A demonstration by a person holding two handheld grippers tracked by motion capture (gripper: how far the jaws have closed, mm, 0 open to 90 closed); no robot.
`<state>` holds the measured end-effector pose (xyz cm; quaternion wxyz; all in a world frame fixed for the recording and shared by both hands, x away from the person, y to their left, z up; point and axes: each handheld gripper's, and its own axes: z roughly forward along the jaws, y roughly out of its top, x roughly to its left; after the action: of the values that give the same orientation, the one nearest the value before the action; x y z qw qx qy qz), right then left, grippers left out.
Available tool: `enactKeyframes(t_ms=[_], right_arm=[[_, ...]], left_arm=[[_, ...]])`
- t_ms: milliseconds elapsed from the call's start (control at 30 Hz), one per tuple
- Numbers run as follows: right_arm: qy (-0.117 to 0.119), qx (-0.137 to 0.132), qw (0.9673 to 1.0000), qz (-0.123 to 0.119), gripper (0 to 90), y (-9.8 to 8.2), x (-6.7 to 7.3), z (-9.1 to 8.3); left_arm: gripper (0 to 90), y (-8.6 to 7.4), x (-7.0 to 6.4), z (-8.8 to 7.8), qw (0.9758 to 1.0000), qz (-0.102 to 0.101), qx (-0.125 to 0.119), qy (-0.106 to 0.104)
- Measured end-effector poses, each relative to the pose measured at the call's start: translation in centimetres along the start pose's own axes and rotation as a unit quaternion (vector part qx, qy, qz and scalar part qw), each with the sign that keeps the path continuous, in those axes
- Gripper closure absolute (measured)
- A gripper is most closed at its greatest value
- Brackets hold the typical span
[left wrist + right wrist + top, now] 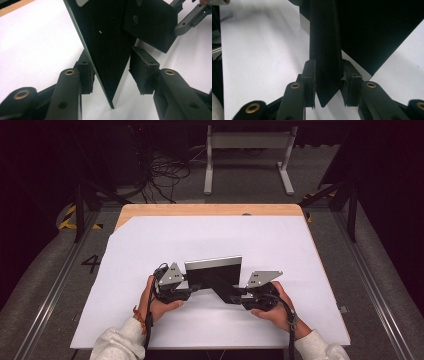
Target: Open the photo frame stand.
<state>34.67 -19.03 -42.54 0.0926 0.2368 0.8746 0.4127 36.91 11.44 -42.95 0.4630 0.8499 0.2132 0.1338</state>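
A white sheet covered the wooden bench. Near its front edge stood a dark folded panel — grey-faced on the far side. The right tool was clenched on one black flap; the left tool straddled the panel's corner, one pad touching, the other apart — released.

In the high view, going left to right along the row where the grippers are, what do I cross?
Bare white sheet → left hand → left gripper → black panel with its grey top edge → right gripper → right hand → bare sheet again.
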Motion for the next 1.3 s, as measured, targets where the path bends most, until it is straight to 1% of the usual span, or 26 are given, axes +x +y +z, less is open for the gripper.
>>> enactKeyframes(t_ms=[67, 167, 233, 333, 467, 533, 567, 600, 633, 767, 833, 933, 1033, 1100, 1133, 1200, 1267, 1300], right_arm=[[0.001, -0.002, 1.0, 0.001, 67.1, 0.0, 0.1, 0.0], [0.002, -0.003, 1.0, -0.002, 67.4, 0.1, 0.2, 0.0], [0.0, -0.003, 1.0, -0.005, 68.8, 0.2, 0.4, 0.0], [-0.004, -0.002, 1.0, -0.008, 73.1, 0.2, 0.4, -0.1], [-0.003, -0.001, 1.0, -0.009, 76.0, 0.1, 0.5, -0.1], [-0.002, -0.001, 1.0, -0.009, 77.3, 0.1, 0.5, -0.1], [-0.004, -0.001, 1.0, -0.009, 77.9, 0.1, 0.5, -0.1], [-0.005, -0.001, 0.9999, -0.009, 78.1, 0.1, 0.5, -0.1], [-0.004, -0.002, 1.0, -0.009, 78.2, 0.0, 0.6, -0.1], [-0.006, -0.002, 0.9999, -0.01, 78.9, 0.0, 0.6, -0.1], [-0.006, -0.003, 0.9999, -0.009, 79.2, 0.0, 0.6, -0.1], [-0.002, -0.008, 0.9999, -0.009, 80.1, 0.1, 0.7, -0.2], [-0.001, -0.011, 0.9999, -0.009, 80.2, 0.1, 0.7, -0.3], [-0.001, -0.012, 0.9999, -0.007, 80.4, 0.2, 0.6, -0.4], [0.003, -0.013, 0.9999, -0.004, 80.6, 0.2, 0.6, -0.5], [0.004, -0.012, 0.9999, -0.005, 80.8, 0.1, 0.6, -0.6], [0.005, -0.013, 0.9999, -0.003, 81.3, 0.1, 0.6, -0.6], [0.007, -0.011, 0.9999, -0.003, 81.7, 0.1, 0.6, -0.6]], left_arm=[[58.4, 0.0, 0.0, 0.0, 1.0, -0.001, 0.0, -0.003], [61.7, -0.1, -0.1, -0.1, 1.0, 0.005, 0.0, -0.006], [63.4, -0.1, -0.1, 0.0, 0.9999, 0.007, -0.001, -0.012], [64.1, -0.2, -0.4, 0.2, 0.9998, 0.013, 0.005, -0.016], [67.7, -0.3, -0.6, 0.6, 0.9996, 0.024, 0.013, -0.012], [69.2, -0.5, -0.6, 0.7, 0.9996, 0.019, 0.011, -0.02], [69.7, -0.7, -0.4, 0.7, 0.9994, 0.017, 0.006, -0.029], [70.4, -0.8, -0.3, 0.7, 0.9993, 0.015, 0.004, -0.033], [70.6, -0.8, -0.3, 0.7, 0.9994, 0.009, 0.002, -0.034], [70.4, -0.8, -0.5, 0.7, 0.9995, 0.021, 0.005, -0.025], [70.3, -0.8, -0.5, 0.8, 0.9996, 0.02, 0.001, -0.022], [69.3, -0.9, -0.6, 0.9, 0.9998, 0.019, -0.004, -0.01], [68.6, -0.9, -0.6, 1.1, 0.9997, 0.021, -0.007, -0.003], [67.9, -0.8, -0.7, 1.2, 0.9997, 0.025, -0.008, 0.005], [67.7, -0.8, -0.7, 1.2, 0.9996, 0.027, -0.008, 0.007], [67.6, -0.7, -0.8, 1.3, 0.9995, 0.029, -0.008, 0.011], [67.3, -0.7, -1.0, 1.4, 0.999, 0.036, -0.008, 0.024], [68.1, -0.7, -1.2, 1.5, 0.9985, 0.042, -0.008, 0.034]])
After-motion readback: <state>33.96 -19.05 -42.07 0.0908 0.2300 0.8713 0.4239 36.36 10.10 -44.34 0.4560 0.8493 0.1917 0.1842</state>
